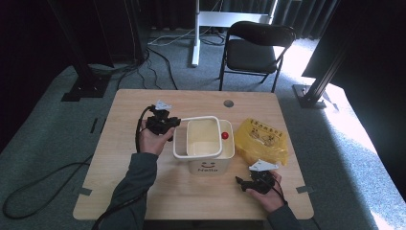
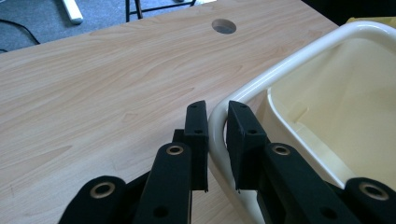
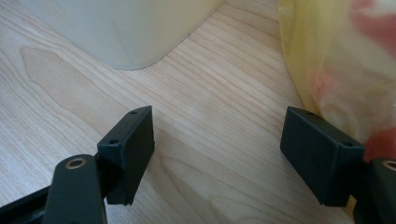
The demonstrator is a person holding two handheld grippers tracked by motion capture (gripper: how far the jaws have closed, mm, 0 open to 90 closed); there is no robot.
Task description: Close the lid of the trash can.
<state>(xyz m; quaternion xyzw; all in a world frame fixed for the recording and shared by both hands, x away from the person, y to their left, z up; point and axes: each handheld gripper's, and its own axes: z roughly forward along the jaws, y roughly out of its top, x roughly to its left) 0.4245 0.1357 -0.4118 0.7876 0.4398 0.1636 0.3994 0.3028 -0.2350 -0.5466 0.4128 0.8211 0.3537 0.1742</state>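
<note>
My left gripper (image 2: 215, 128) was clamped on the white rim ring (image 2: 219, 122) of the cream bin (image 1: 210, 165) — one jaw outside the tube, the other inside it, pads pressed to the curved corner. From that gripper the ring ran off ahead and to the right, its long side stretching away along the bin's edge, and it looked lifted and skewed relative to the bin body (image 2: 336, 116) rather than seated flat on it. Beyond the jaws lay bare table (image 2: 107, 84) with a round cable hole (image 2: 223, 26) farther out.

My right gripper (image 3: 217, 140) sat low near the table's front edge with its jaws spread wide and nothing between them, just wood grain. From it, the bin's rounded lower corner (image 3: 126, 42) stood ahead and to the left, apart from the jaw tips, and the yellow plastic bag (image 3: 336, 60) lay close by the right-hand jaw, perhaps touching it.

I judged the coming move to turn on that bag: it lay much nearer my free right hand (image 1: 268, 196) than my left, which was busy holding the ring — so the right would do the reaching, a short swing toward the bag, while the left kept the ring up and out of the way.
</note>
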